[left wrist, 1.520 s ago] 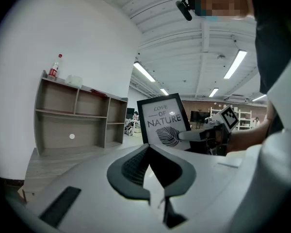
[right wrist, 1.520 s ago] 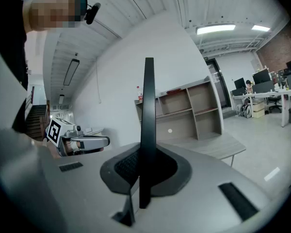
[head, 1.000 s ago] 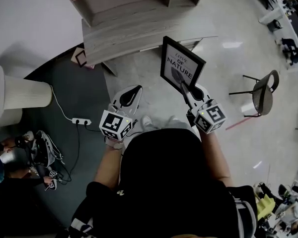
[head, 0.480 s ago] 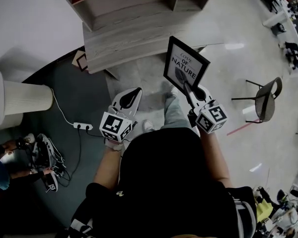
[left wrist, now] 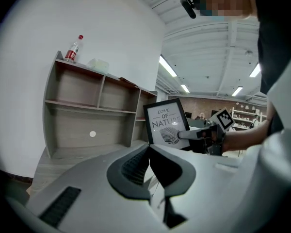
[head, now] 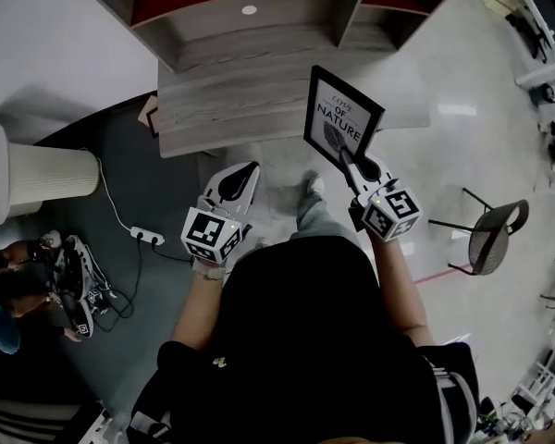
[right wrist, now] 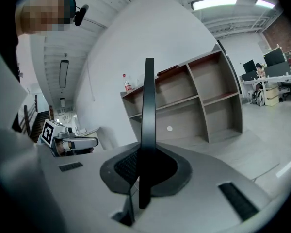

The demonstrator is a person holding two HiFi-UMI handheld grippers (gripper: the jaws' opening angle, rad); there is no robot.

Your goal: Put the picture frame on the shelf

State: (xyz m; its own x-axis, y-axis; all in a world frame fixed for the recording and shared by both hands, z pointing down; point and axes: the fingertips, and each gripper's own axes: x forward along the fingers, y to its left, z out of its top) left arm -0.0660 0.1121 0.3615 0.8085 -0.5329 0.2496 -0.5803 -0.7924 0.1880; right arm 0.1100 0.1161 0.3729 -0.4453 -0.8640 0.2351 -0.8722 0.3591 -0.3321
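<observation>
The right gripper [head: 349, 158] is clamping the lower edge of the picture frame [head: 343, 118], its jaws pressing on both faces of the thin black border. In the right gripper view the frame is therefore showing edge-on as a dark upright strip. The frame is hanging in the air, standing upright with a slight lean. Its printed face with the leaf is looking toward the near left. It is sitting just in front of the shelf [head: 259, 58] and is not resting on any board. The shelf is standing on the far side of the person, its wide bottom board [head: 250, 104] running left to right with a bare front edge. Open compartments are rising behind the board, split by upright dividers, and a white disc [head: 249, 9] is showing inside one of them. The left gripper [head: 248, 168] is hovering to the left and nearer, well apart from the frame, its jaws lying together with nothing between them. Pale floor [head: 425, 183] is opening out to the right as far as a chair [head: 493, 236]. On the left a dark carpet [head: 148, 174], a power strip [head: 148, 237] and a white ribbed cylinder [head: 42, 181] are crowding the space.
</observation>
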